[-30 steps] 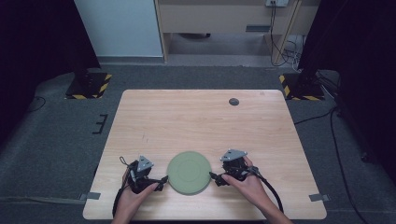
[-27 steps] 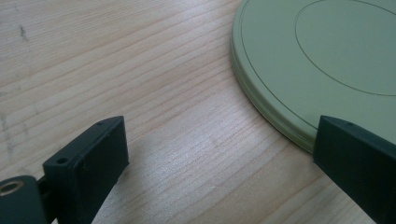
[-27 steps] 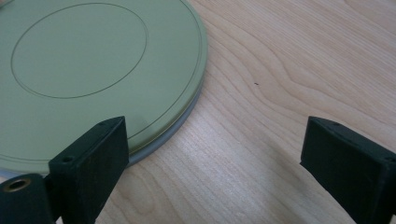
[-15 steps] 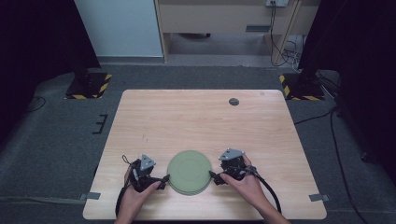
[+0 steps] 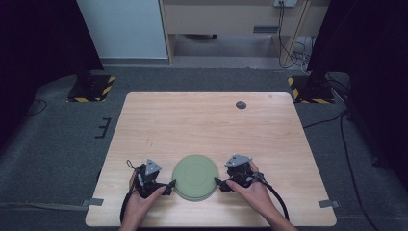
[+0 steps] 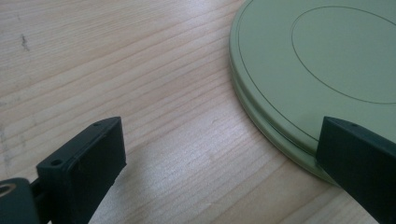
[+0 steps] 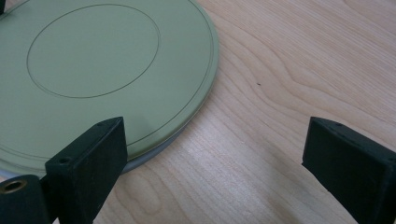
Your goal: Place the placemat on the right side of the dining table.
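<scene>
A round, pale green plate point(image 5: 194, 176) lies upside down near the front edge of the light wooden table point(image 5: 207, 125), roughly midway along it. The gripper views show a second rim just under its edge, so it seems to rest on another plate of the same kind. The left gripper point(image 5: 166, 186) sits just beside the plate's left edge, its jaws spread wide and empty; one jaw overlaps the rim in its own view point(image 6: 215, 175). The right gripper point(image 5: 219, 183) sits at the plate's right edge, jaws likewise wide apart and holding nothing point(image 7: 215, 172). A small dark round disc point(image 5: 241, 105) lies well apart, near the table's far edge.
</scene>
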A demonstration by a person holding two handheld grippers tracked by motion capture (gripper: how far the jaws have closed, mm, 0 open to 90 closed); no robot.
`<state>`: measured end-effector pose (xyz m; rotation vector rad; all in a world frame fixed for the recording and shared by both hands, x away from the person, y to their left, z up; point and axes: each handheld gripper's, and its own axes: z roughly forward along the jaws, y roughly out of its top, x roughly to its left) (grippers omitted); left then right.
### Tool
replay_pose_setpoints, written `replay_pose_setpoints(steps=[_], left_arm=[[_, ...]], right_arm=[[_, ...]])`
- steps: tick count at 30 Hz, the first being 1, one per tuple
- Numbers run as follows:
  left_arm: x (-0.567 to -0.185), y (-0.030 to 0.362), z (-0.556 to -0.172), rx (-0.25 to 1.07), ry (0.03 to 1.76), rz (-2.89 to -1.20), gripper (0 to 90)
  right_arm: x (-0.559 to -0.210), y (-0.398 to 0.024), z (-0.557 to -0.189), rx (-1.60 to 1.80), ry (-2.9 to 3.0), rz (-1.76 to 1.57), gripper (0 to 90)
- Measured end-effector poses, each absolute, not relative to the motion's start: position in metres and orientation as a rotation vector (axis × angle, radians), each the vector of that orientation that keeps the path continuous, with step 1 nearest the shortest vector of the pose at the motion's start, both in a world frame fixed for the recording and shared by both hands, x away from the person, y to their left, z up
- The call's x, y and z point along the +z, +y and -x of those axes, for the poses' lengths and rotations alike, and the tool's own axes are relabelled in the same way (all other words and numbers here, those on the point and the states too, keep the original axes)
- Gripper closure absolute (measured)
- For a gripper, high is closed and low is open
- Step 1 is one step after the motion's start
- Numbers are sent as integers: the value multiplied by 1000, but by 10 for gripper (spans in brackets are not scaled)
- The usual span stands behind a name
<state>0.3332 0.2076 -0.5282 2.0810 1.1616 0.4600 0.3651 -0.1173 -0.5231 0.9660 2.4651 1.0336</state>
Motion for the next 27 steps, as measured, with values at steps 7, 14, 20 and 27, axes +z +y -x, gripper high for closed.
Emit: replay_pose_setpoints(steps=[7, 14, 20, 27], left_arm=[[-526, 200, -340, 516, 1174, -2100, 16], [-527, 200, -336, 512, 1177, -2090, 15], [-528, 196, -339, 528, 1178, -2084, 19], [-528, 197, -337, 515, 1179, -2085, 29]], right_arm=[[-524, -121, -370, 1028, 2454, -1018, 56], [-523, -119, -365, 1041, 2464, -1003, 74], [-523, -119, -369, 1038, 2420, -1024, 87], [-521, -121, -364, 1028, 2461, -1006, 95]])
